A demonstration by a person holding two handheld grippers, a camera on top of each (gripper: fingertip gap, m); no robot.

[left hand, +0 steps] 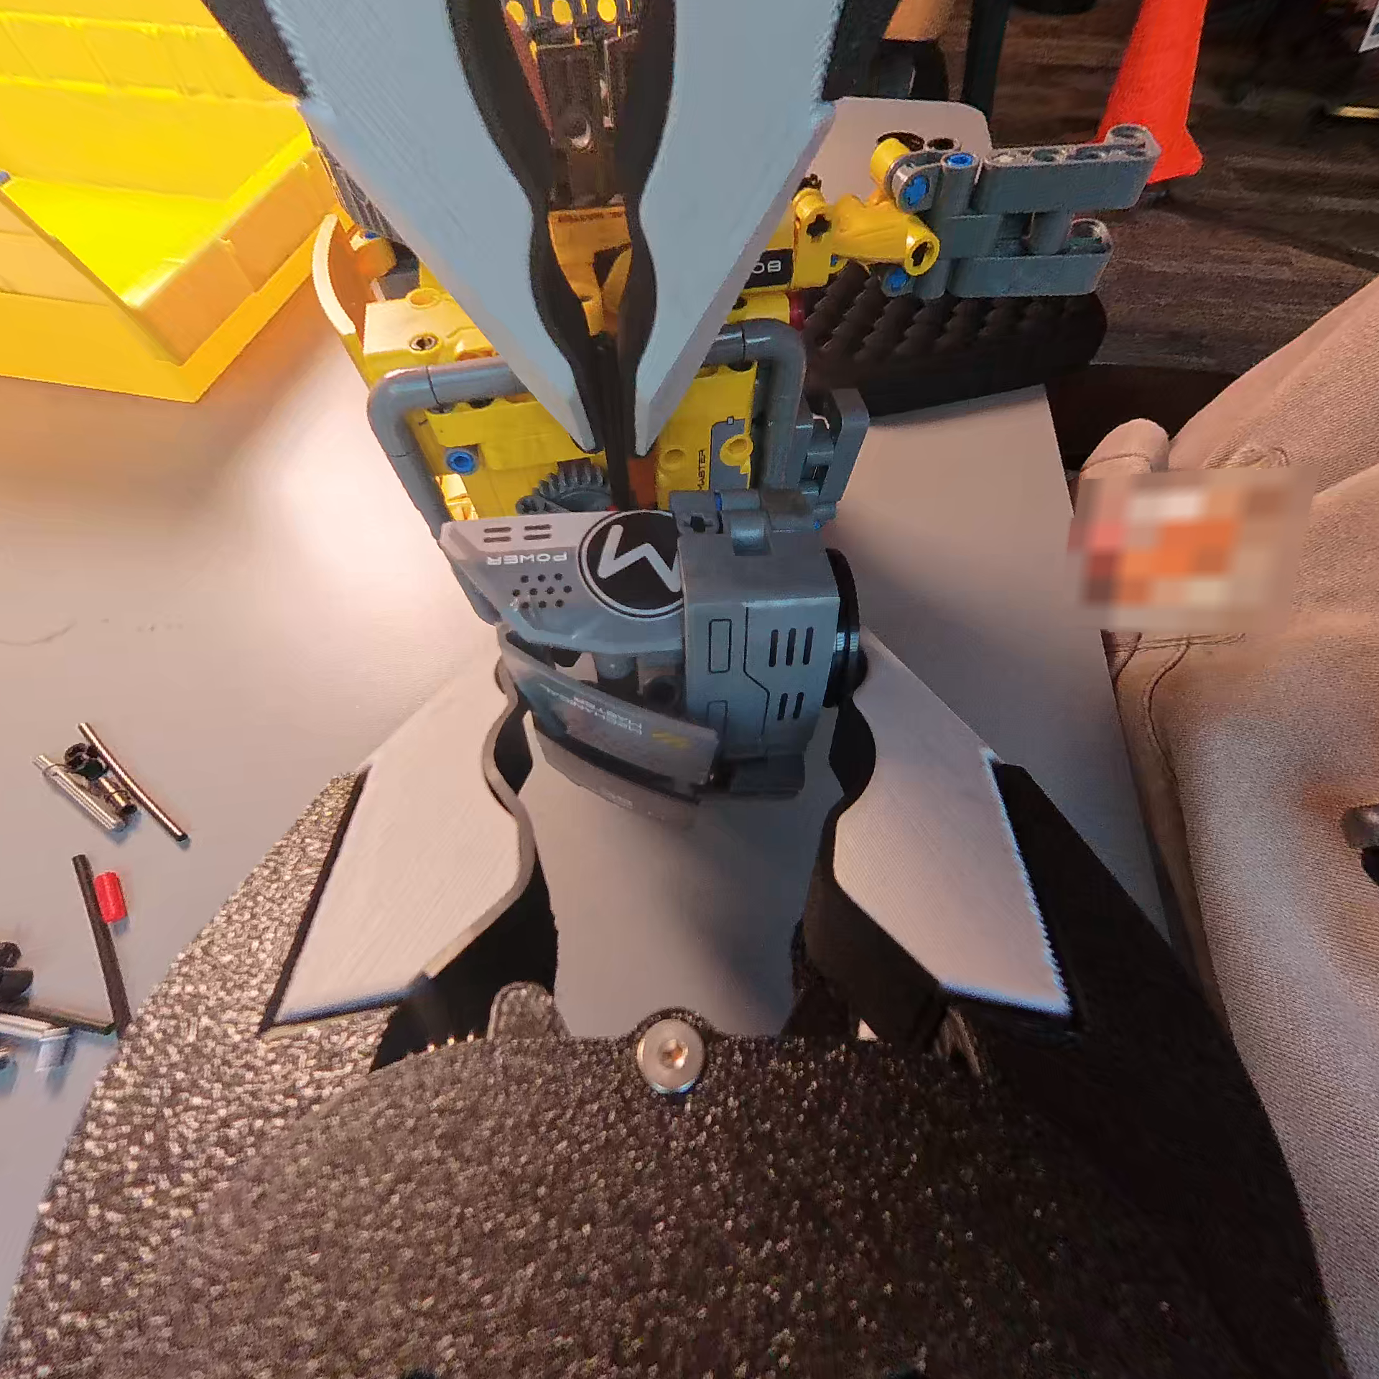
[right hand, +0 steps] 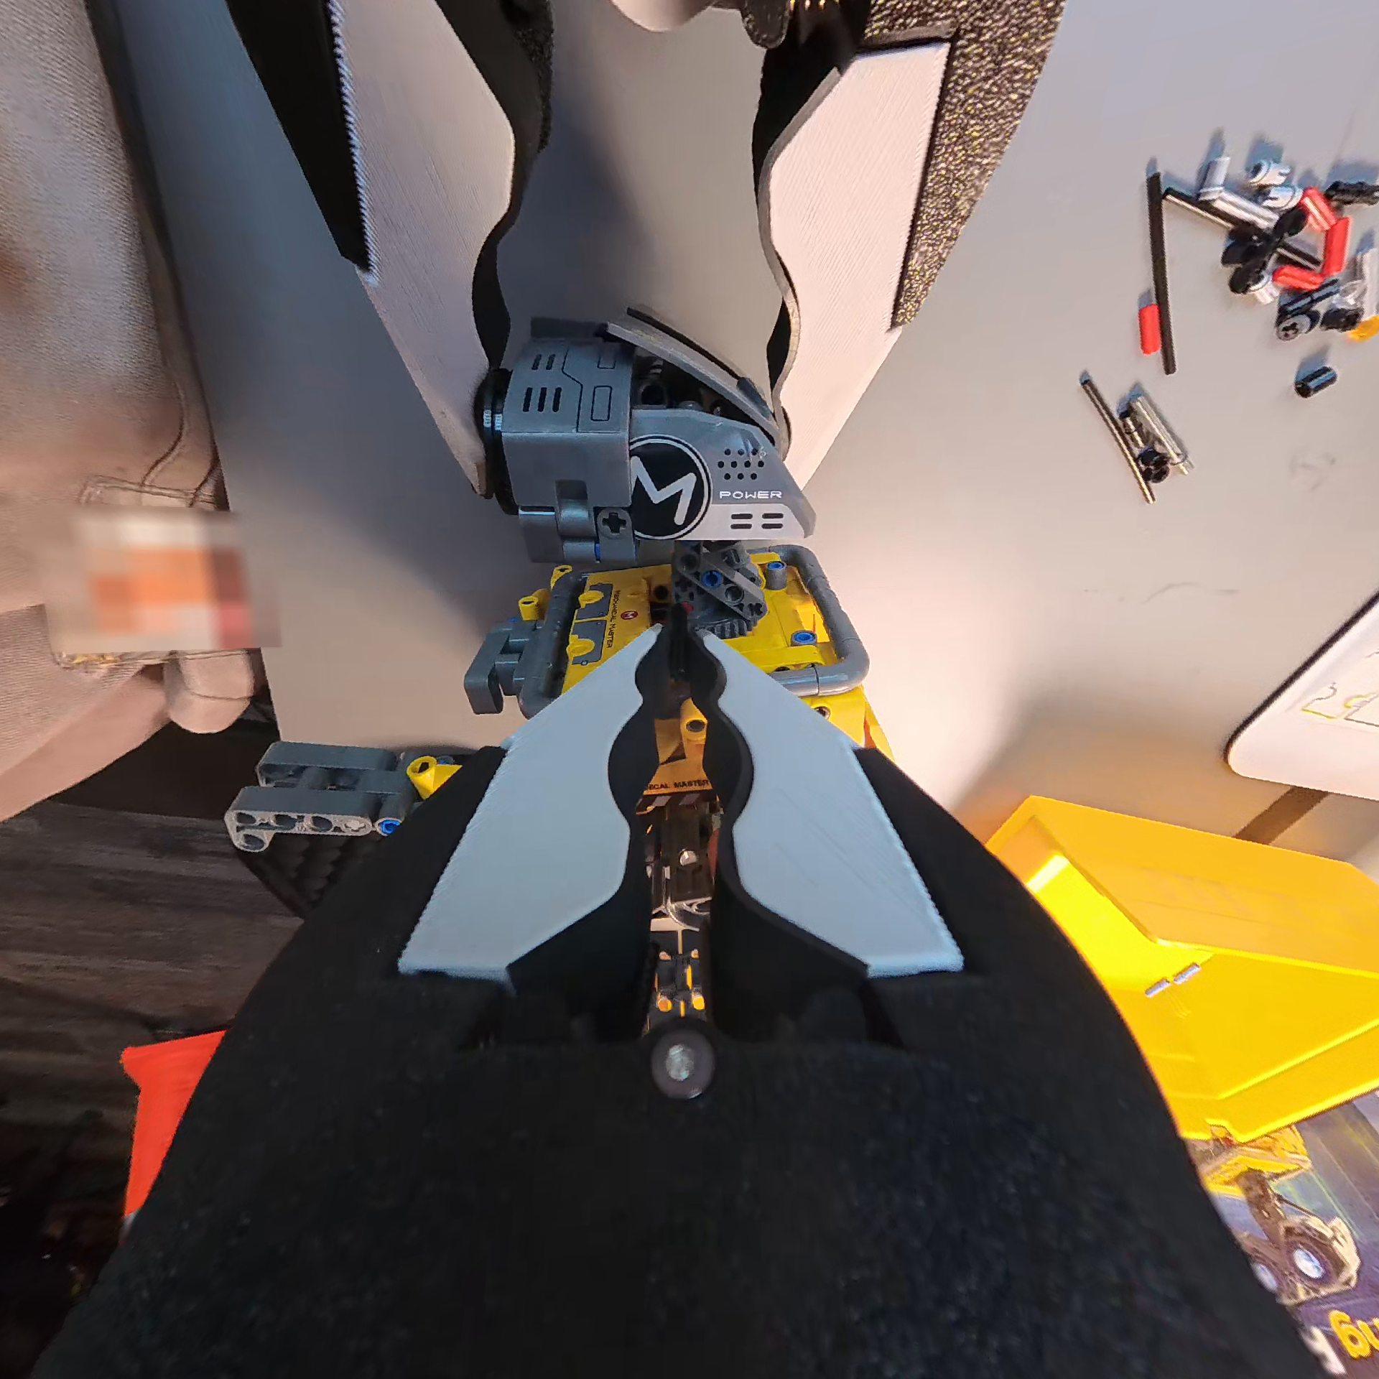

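A yellow and grey building-brick vehicle model (left hand: 522, 440) (right hand: 791, 619) stands on the grey table (left hand: 186, 560). My left gripper (left hand: 683, 686) is shut on the model's grey engine block (left hand: 754, 627), one finger on each side. It also shows at the top of the right wrist view (right hand: 634, 403), around the same block (right hand: 567, 440). My right gripper (right hand: 680, 638) comes from the opposite side and is shut on a thin black rod (right hand: 679, 634) above a dark gear. It also shows in the left wrist view (left hand: 615, 444), pinching that rod (left hand: 615, 470).
A yellow bin (left hand: 149, 224) (right hand: 1194, 970) sits beside the model. Loose black, grey and red parts (left hand: 112, 791) (right hand: 1283, 239) lie on the table. A person's beige sleeve (left hand: 1268, 821) is close by. An orange cone (left hand: 1157, 89) stands behind. A printed booklet (right hand: 1283, 1231) lies near the bin. Some 5 cm of space lies between my two pairs of fingers.
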